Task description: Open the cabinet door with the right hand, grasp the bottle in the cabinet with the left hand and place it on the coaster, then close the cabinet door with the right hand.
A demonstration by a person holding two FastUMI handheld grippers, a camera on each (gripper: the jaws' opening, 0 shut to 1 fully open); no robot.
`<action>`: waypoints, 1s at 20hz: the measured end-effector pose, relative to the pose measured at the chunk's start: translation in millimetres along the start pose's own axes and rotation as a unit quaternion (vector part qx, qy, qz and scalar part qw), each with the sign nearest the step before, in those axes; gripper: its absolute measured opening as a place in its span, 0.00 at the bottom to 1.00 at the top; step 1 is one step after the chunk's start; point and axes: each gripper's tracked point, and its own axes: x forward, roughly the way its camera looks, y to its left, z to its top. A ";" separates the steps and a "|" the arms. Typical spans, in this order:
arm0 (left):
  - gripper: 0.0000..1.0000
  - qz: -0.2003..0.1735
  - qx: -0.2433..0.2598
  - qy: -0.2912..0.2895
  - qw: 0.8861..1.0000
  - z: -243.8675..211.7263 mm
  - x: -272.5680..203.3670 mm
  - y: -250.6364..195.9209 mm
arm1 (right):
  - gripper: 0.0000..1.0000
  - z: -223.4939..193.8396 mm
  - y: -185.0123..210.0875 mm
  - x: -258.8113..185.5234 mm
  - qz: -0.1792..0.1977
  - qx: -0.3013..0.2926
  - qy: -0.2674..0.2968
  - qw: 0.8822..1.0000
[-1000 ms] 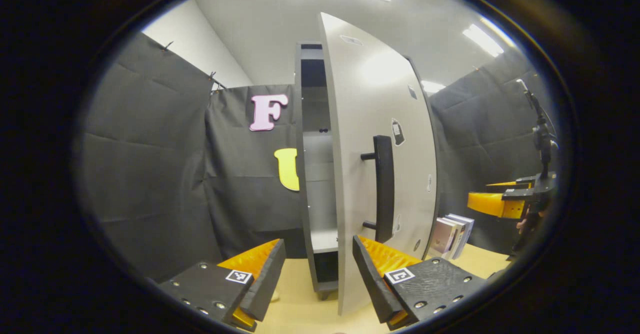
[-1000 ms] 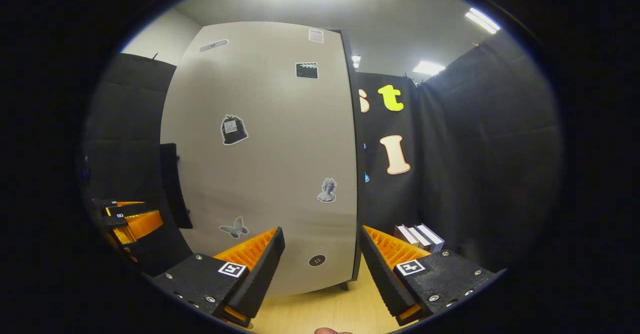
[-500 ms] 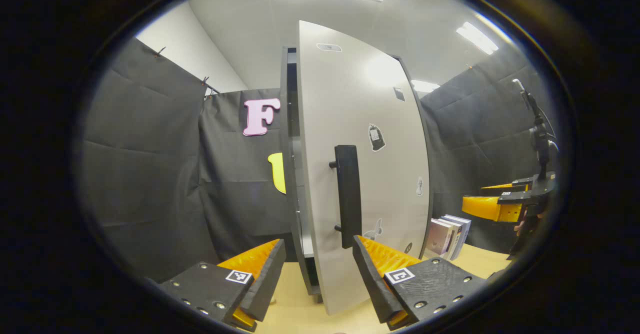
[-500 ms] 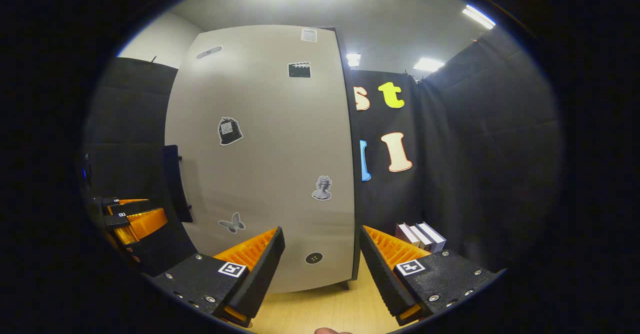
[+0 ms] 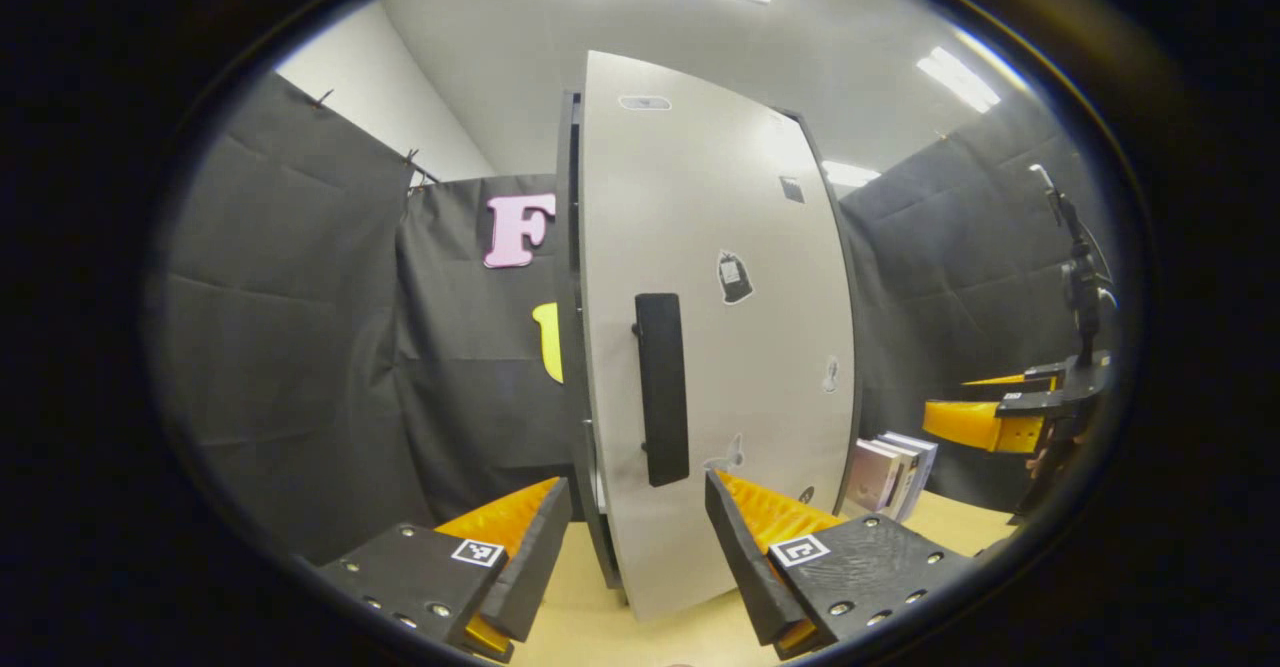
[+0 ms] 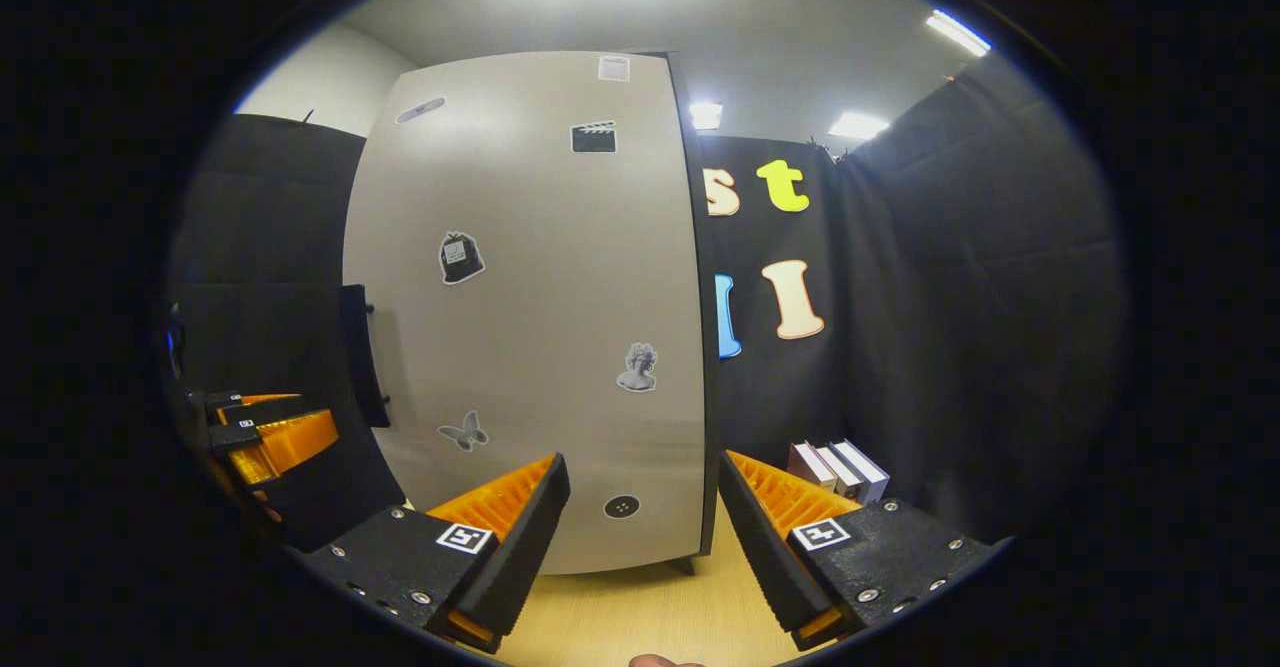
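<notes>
Lowest in the left gripper view: left gripper (image 5: 628, 547), fingers spread wide and released, nothing between them, base cut off by the bottom of the frame. Underneath, pale wooden tabletop (image 5: 650, 637), seen as a narrow strip. Just beyond the fingertips, centre of the frame, tall light-grey cabinet door with small stickers (image 5: 740, 347), standing slightly ajar, a thin dark gap along its left edge against the dark grey cabinet frame (image 5: 568, 347). On the door's left part, upright black bar handle (image 5: 661, 389). Cabinet interior almost wholly hidden by the door; bottle and coaster not made out from here. Lower right, past the door, short row of upright white and grey books (image 5: 892, 472), partly hidden by the door's edge. At the far right edge, right gripper (image 5: 985, 417), cut off by the frame, with part of a hand below it too dark to tell apart.

Lowest in the right gripper view: the right gripper (image 6: 640, 537), likewise released and parted, holding nothing, near the door's lower edge but apart from it. Door broad across the centre, handle at its left edge, partly hidden. Left edge of the frame, left gripper, dim and partly cut off. Books low right, behind one finger.
</notes>
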 end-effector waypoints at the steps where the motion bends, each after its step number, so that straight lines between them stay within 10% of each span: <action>1: 0.79 0.000 0.000 -0.001 1.000 0.5 -0.8 0.5 | 0.93 0.1 0.2 -0.5 0.000 0.000 0.000 1.000; 20: 0.79 0.002 -0.006 -0.001 1.000 0.4 -4.4 -0.4 | 0.93 6.2 -3.5 -6.9 -0.005 0.001 0.001 1.000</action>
